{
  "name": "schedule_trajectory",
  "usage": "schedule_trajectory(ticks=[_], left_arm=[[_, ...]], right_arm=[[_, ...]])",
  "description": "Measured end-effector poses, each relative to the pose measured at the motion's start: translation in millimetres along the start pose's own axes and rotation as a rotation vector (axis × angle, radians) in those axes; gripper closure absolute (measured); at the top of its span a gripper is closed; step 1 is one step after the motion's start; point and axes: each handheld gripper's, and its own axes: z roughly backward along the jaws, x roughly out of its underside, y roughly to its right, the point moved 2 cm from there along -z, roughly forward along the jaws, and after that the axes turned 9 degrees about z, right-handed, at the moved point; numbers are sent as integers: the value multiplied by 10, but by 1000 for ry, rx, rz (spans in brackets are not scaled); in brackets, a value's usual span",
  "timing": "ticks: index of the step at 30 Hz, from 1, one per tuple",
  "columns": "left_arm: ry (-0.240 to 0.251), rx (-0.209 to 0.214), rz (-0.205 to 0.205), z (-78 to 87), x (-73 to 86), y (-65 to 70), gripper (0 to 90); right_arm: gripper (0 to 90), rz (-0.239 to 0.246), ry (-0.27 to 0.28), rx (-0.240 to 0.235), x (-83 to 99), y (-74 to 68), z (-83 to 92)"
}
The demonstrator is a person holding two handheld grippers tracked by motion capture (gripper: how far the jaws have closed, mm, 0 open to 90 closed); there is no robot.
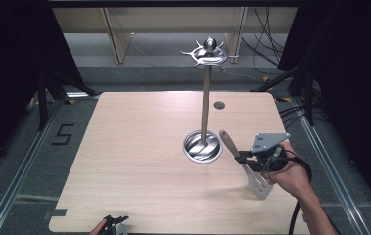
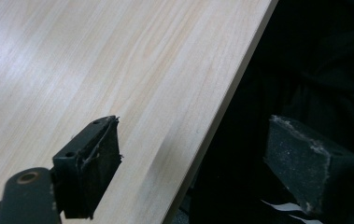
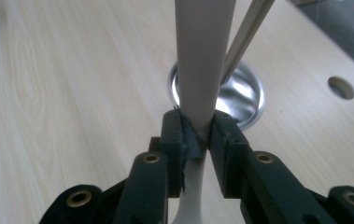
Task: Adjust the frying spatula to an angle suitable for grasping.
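Observation:
A metal utensil stand (image 1: 205,98) rises from a round steel base (image 1: 202,146) at the middle of the wooden table (image 1: 139,156), with hooks around its top knob. My right gripper (image 1: 246,157) is shut on a slotted spatula (image 1: 259,183), just right of the base. The spatula's wooden handle (image 1: 228,142) points up and toward the stand. In the right gripper view the jaws clamp the pale handle (image 3: 204,60), with the base (image 3: 240,95) behind it. My left gripper (image 1: 112,225) is at the table's front edge, open and holding nothing (image 2: 193,163).
A small round hole (image 1: 219,105) lies in the tabletop behind the stand. Cables (image 1: 271,44) trail on the floor at the back right. Black curtains flank both sides. The table's front edge (image 2: 221,107) runs under the left gripper.

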Motion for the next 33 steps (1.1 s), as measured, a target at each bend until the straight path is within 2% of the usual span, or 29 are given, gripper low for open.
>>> schedule_trajectory(ticks=[1,2,3,5,9,10,11,14,16,17,19,22,23,25,27,28,29,31,32,33], left_arm=[[-5,15,3,2,-1,4,173],[-6,14,-4,5,-5,8,174],[5,0,-3,-5,-3,13,174],[2,4,-2,-5,-3,14,173],[-2,8,-4,-3,1,12,173],[-2,8,-4,-3,1,12,173],[-1,15,-4,0,-2,12,173],[1,8,-7,-2,-3,14,173],[1,7,-6,-1,-2,15,173],[5,29,-6,-11,-4,17,173],[5,27,-5,-10,-3,16,173],[0,24,-7,-11,-3,15,173],[5,25,-5,-10,-3,19,173],[4,14,-5,-5,-2,19,173],[5,23,-7,-9,-3,19,173],[3,20,-10,-12,-4,17,174],[4,17,-9,-15,-3,17,173],[4,29,-6,-12,-2,18,173],[4,29,-6,-12,-2,18,173],[5,8,-10,-16,-3,21,173]], right_arm=[[767,-21,58,24,-36,34,27],[767,-20,84,18,-54,62,36],[767,-33,113,32,-72,78,41],[767,-62,162,39,-107,107,40],[767,-87,183,35,-189,153,29],[766,-81,196,46,-214,176,26],[766,-103,216,55,-244,173,23],[766,-86,231,38,-311,208,36],[766,-102,238,52,-382,226,60],[767,-102,249,52,-451,260,85],[767,-88,262,63,-521,294,105],[766,-98,261,79,-582,304,136],[766,-80,272,91,-659,323,162],[766,-80,278,97,-685,327,166],[766,-78,282,114,-783,363,205],[766,-87,273,106,-813,365,225],[766,-67,278,121,-845,388,236],[766,-66,278,121,-894,416,260],[766,-66,278,121,-894,416,260],[766,-66,283,136,-936,445,277]])
